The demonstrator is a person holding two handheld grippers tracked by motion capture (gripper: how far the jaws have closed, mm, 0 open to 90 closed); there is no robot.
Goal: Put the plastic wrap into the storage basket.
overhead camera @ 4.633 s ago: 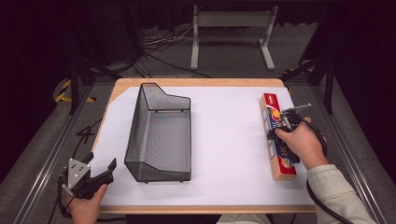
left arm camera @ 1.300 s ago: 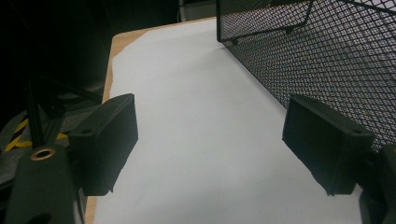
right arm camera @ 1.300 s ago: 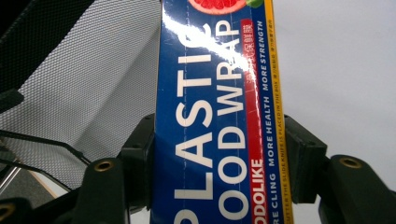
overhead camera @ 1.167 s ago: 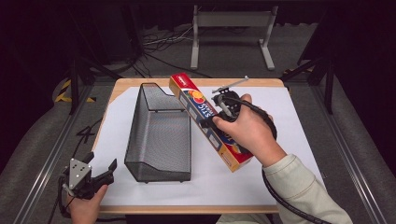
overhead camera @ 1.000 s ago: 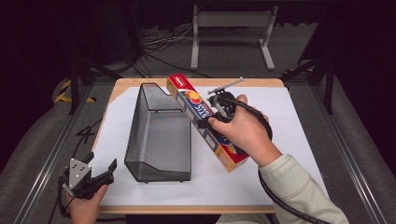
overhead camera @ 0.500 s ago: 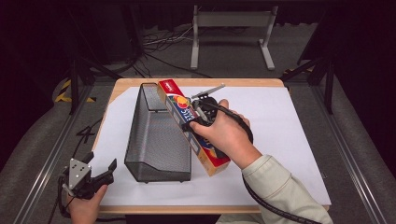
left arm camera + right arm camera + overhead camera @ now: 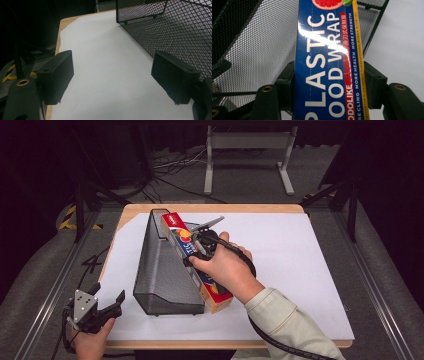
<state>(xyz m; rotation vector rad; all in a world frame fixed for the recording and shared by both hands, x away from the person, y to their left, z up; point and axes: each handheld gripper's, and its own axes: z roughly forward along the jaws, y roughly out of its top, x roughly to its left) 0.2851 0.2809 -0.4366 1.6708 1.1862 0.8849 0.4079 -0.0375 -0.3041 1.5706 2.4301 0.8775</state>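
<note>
On the table (image 7: 310, 270), under a white sheet (image 7: 300, 250), the far end of the plastic wrap box (image 7: 182, 237) sits at the rim of the black mesh basket (image 7: 160, 270); whether the box touches the mesh cannot be told from the high view. Middle of the box is hidden under the right hand (image 7: 225, 267). Both ends are cut off in the right gripper view, so the lettering reads only in part: "PLASTIC FOOD WRAP".

Box: long, narrow, blue face with white letters, red and yellow strip along one edge, fruit picture near the far end. Held tilted, far end higher, near end low beside the basket's front corner.

Right tongs (image 7: 329, 85): clamped across the width of the box, one black jaw on each long side.

Left tongs (image 7: 112, 82): jaws wide apart, nothing between them, at the near left corner of the table, close beside the basket's wall.

Surroundings: metal stand (image 7: 247, 150) and cables (image 7: 170, 167) on the floor beyond the table, dim. Basket wall stands directly left of the box.
</note>
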